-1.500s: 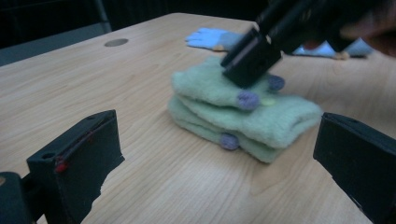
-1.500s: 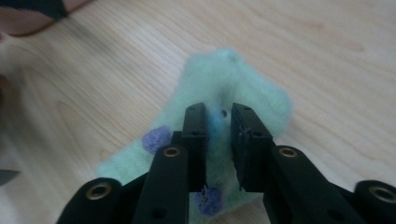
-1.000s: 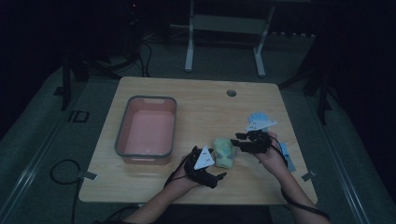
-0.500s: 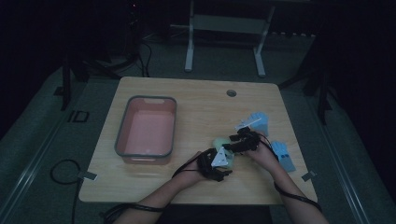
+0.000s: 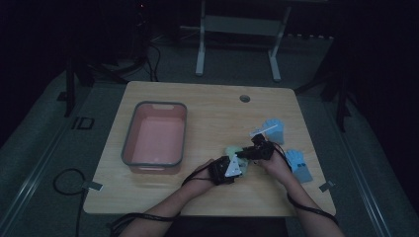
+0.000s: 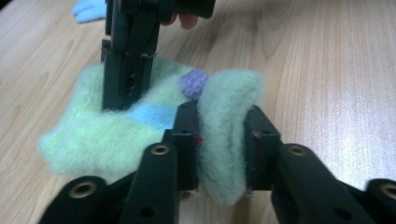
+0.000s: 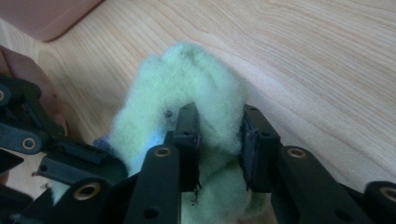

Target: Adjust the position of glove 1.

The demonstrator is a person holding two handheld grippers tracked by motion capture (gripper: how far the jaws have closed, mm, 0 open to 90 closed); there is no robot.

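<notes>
Left gripper view, fuzzy green sock (image 6: 224, 135) (unlabelled), gripped

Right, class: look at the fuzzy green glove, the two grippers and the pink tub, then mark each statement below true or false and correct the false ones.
1. The left gripper pinches a fold of the fuzzy green glove. True.
2. The right gripper hangs open above the table. False: it is shut on the green glove too.
3. The green glove lies inside the pink tub. False: it lies on the wooden table, right of the tub.
4. Two light blue gloves lie near the table's right edge. True.
5. The pink tub holds a glove. False: nothing lies in it.
</notes>
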